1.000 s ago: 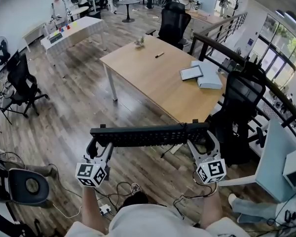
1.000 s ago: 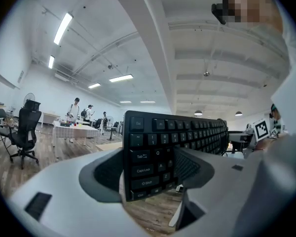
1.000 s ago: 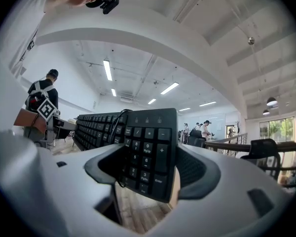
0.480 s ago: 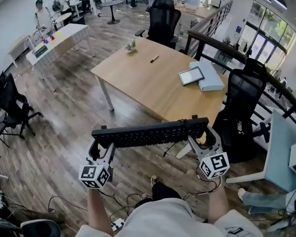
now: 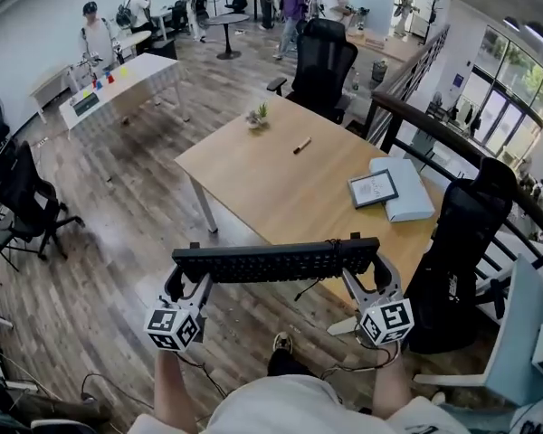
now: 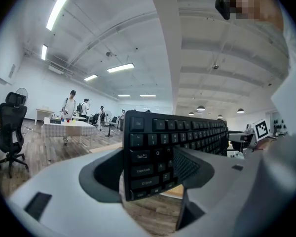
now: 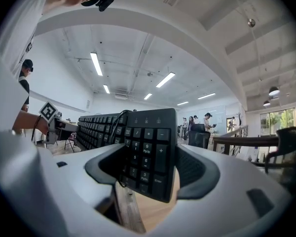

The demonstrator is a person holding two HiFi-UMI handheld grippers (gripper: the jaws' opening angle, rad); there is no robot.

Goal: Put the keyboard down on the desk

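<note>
- Open-plan office with a wood-plank floor (image 5: 118, 233). A wooden desk (image 5: 271, 183) stood ahead of the person, and several people were at far tables.
- Desk carried a small potted plant (image 5: 257, 117), a marker (image 5: 301, 146) and a tablet (image 5: 374, 189) just beside a white box (image 5: 407, 202) at the right end. The near part of the top looked bare.
- Black office chair (image 5: 462, 242) sat at the desk's right corner, and another was behind the far side.
- Black keyboard (image 5: 276, 260) was held in the air, roughly level, with its long side across the person's front. It sat at the desk's near edge in the head view, not resting on the top.
- Left gripper (image 5: 186, 277) had its jaws clamped on the keyboard's Esc/Tab end. Its own view showed the Tab and Caps Lock keys pinched between the pads.
- Right gripper (image 5: 366, 269) had its jaws clamped on the numpad end, with the Enter and plus keys showing between them in its own view.
- Keyboard cable (image 5: 306, 286) dangled loose below the board, on the right half.
- Progress, judged: the keyboard was grasped, lifted and carried to the desk. The placing itself was not yet done.
- Left to do, judged: carry it forward over the bare near part, lower it flat on its underside, then open both sets of jaws.
- Risk, judged: the dangling cable could get trapped under the board or snag on the desk edge.
</note>
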